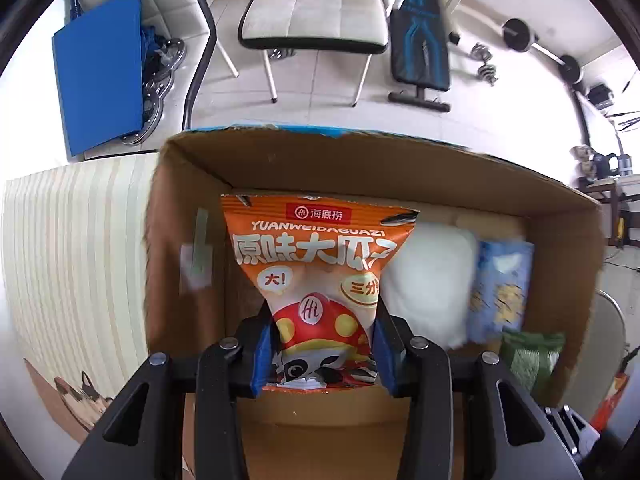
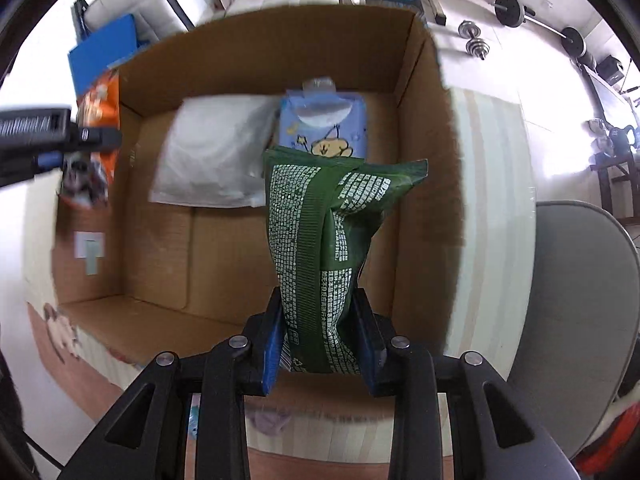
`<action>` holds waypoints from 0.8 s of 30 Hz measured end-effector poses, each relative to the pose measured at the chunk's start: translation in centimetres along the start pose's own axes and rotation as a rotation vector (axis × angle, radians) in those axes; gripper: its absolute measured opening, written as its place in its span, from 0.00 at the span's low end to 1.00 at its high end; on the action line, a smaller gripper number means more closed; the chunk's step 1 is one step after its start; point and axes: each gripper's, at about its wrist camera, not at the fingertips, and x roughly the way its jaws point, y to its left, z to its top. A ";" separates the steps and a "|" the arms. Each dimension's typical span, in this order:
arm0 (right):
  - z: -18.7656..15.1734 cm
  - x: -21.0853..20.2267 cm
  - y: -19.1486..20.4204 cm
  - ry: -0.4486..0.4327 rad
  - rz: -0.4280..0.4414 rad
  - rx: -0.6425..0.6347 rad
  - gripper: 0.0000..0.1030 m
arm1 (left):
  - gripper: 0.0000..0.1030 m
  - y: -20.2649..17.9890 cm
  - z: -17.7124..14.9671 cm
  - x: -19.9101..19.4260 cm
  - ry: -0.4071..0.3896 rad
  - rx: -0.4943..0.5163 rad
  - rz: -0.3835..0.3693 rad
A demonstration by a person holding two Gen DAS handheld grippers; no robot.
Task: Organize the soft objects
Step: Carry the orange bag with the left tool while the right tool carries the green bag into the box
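Note:
My left gripper (image 1: 322, 344) is shut on an orange sunflower-seed snack bag (image 1: 320, 264) and holds it over the left part of an open cardboard box (image 1: 360, 160). My right gripper (image 2: 320, 344) is shut on a green snack bag (image 2: 324, 240) and holds it over the right part of the same box (image 2: 420, 140). A white soft pack (image 2: 216, 156) and a light blue pack with a cartoon (image 2: 324, 128) lie on the box floor at the far side. The left gripper and orange bag (image 2: 100, 112) show at the left in the right wrist view.
The box stands on a striped cloth (image 1: 80, 248) over a table. Beyond it are a white chair (image 1: 316, 12), a blue board (image 1: 100, 68), a weight bench (image 1: 420, 40) and dumbbells (image 1: 484, 64). A grey chair back (image 2: 580, 300) is at the right.

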 end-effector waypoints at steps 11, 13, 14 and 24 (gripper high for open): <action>1.4 4.9 1.6 0.109 0.008 -0.050 0.32 | 0.38 -1.0 2.5 5.9 0.112 0.010 0.035; 1.6 5.2 1.7 0.117 0.015 -0.056 0.32 | 0.38 -1.2 2.5 5.8 0.114 0.012 0.035; 1.7 5.3 1.7 0.120 0.017 -0.057 0.32 | 0.38 -1.2 2.5 5.7 0.117 0.017 0.037; 3.5 3.9 1.4 0.113 0.059 -0.043 0.57 | 0.46 0.3 2.6 2.6 0.072 -0.014 -0.009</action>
